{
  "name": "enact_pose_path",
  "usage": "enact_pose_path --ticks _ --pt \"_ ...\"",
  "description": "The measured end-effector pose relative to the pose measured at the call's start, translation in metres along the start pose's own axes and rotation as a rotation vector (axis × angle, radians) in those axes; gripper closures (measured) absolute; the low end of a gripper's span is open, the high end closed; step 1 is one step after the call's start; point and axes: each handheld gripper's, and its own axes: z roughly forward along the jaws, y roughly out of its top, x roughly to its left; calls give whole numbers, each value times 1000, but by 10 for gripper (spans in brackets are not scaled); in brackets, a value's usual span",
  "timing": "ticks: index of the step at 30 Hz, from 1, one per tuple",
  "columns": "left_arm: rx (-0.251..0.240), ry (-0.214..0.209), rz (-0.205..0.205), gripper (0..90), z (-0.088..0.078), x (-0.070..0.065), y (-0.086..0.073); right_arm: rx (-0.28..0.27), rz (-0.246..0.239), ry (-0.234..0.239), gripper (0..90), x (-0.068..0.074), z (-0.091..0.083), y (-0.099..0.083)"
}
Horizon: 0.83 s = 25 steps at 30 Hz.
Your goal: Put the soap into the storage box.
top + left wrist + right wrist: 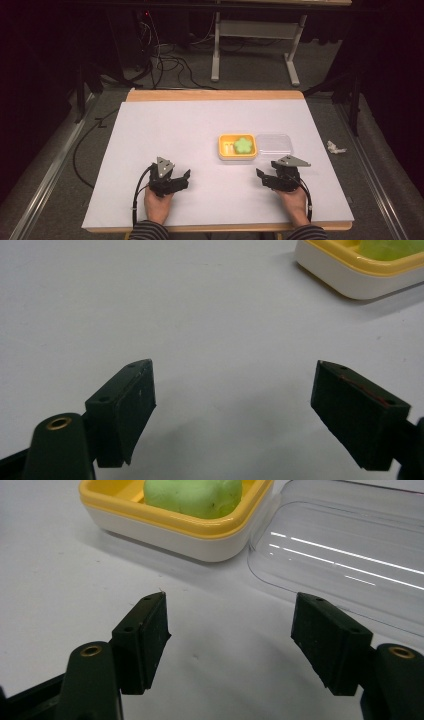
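Note:
A yellow-rimmed white box [223, 148] stands open on the white table, right of centre, with a green flower-shaped block [244, 144] inside it. Its clear lid [273, 145] lies flat against the box's right side. My left gripper [186, 176] rests low at the front left, jaws wide apart over bare table [232, 385], and the box [345, 280] lies off to its far right. My right gripper [260, 176] sits just in front of the box and lid. Its jaws stand apart with nothing between them [230, 620], facing the box wall [165, 530], green block [192, 492] and lid [345, 555].
The white tabletop [200, 125] has a wooden rim along its far and near edges. A crumpled white scrap [335, 147] lies on the floor past the right edge. Cables [165, 62] and a desk's white legs [216, 50] stand beyond the far edge.

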Motion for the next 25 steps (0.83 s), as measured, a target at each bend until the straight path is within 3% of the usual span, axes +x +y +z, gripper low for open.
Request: enact_pose_path --ticks 25 --pt "-4 -2 0 185 0 0 0 30 -7 -32 317 2 5 0"
